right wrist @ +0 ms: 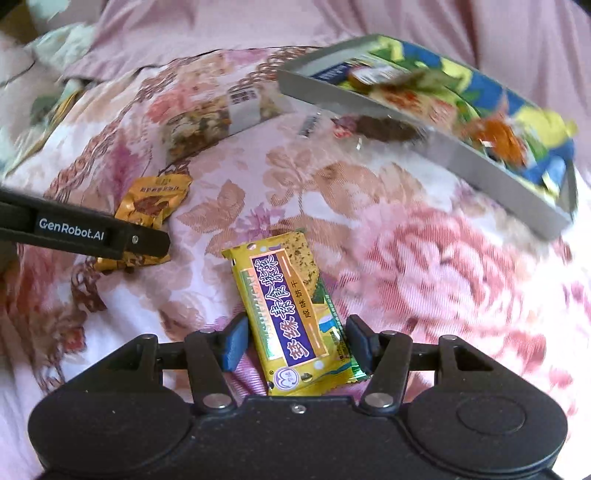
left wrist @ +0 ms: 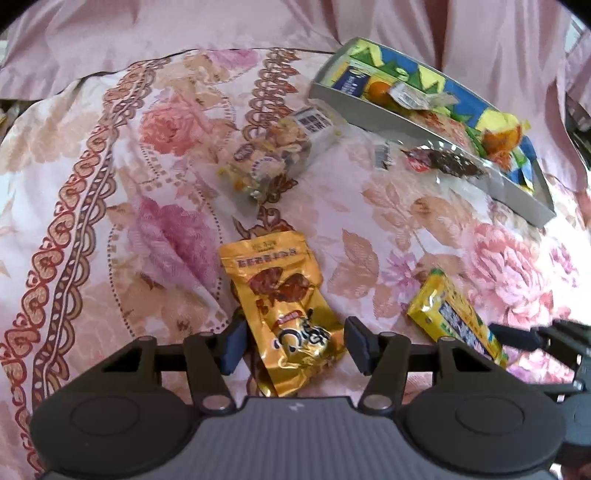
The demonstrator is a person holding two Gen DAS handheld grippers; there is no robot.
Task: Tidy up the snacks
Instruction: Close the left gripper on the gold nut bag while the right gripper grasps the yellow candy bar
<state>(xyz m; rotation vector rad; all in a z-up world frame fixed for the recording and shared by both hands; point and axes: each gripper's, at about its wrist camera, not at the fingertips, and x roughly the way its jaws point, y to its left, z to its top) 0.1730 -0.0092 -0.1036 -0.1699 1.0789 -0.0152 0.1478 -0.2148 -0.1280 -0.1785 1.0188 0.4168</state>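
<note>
A gold snack pouch [left wrist: 286,314] lies on the floral bedspread between the fingers of my left gripper [left wrist: 295,341], which is open around its lower half. The pouch also shows in the right wrist view [right wrist: 149,206] behind the left gripper's finger [right wrist: 85,234]. A yellow cracker pack [right wrist: 293,317] lies between the fingers of my right gripper [right wrist: 297,343], which is open and close on both sides of it. The pack shows in the left wrist view [left wrist: 456,319] too. A grey tray [left wrist: 413,129] at the far right holds several snacks.
A clear pack of mixed nuts [left wrist: 280,147] lies mid-bed, and a dark snack packet [left wrist: 443,160] leans on the tray's near wall [right wrist: 461,158]. A pink curtain [left wrist: 258,26] hangs behind the bed. The floral bedspread [left wrist: 110,184] stretches to the left.
</note>
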